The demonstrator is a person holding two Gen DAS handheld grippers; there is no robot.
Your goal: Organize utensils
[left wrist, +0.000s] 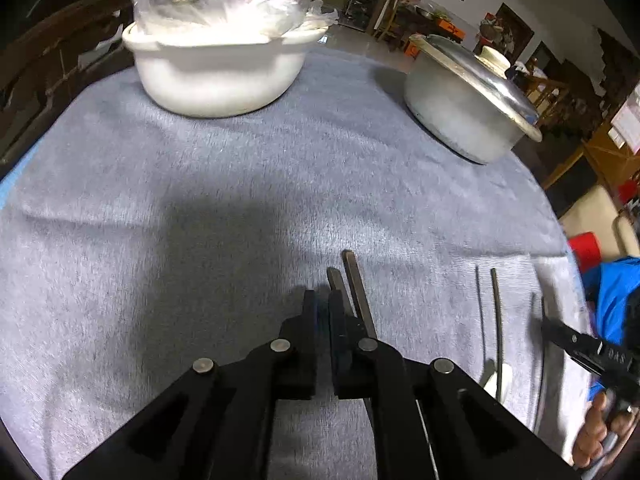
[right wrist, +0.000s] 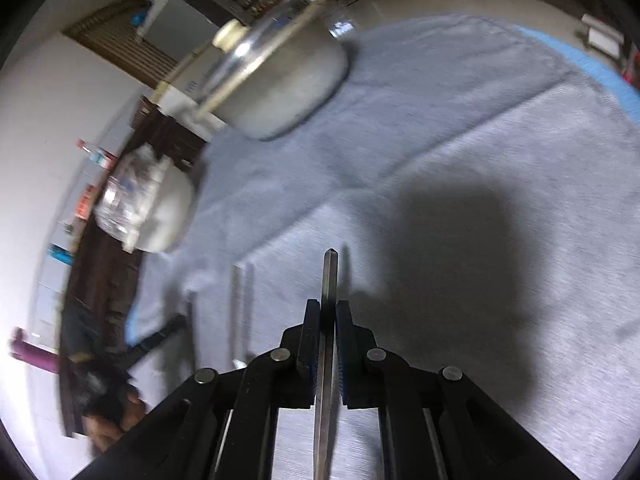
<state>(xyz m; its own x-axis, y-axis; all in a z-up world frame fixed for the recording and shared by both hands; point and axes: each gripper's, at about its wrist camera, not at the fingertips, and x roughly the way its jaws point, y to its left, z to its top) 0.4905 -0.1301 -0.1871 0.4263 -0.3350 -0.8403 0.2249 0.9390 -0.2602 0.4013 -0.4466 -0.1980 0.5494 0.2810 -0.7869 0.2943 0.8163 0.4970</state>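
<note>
Left wrist view: my left claw [left wrist: 323, 312] points steeply down over the grey tabletop [left wrist: 200, 200], pressed together; two dark chopsticks [left wrist: 358, 292] lie just beside its right finger, and I cannot tell whether it pinches one. More chopsticks [left wrist: 496, 320] lie near the right edge.

Right wrist view: my right claw [right wrist: 329, 320], angled down, pinches one chopstick [right wrist: 329, 280] lengthwise, presumably for pairing.

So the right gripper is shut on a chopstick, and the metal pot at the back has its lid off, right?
Not quite. The right gripper is shut on a chopstick, but the metal pot has its lid on, with a pale knob on top. The left wrist view shows it clearly.
</note>
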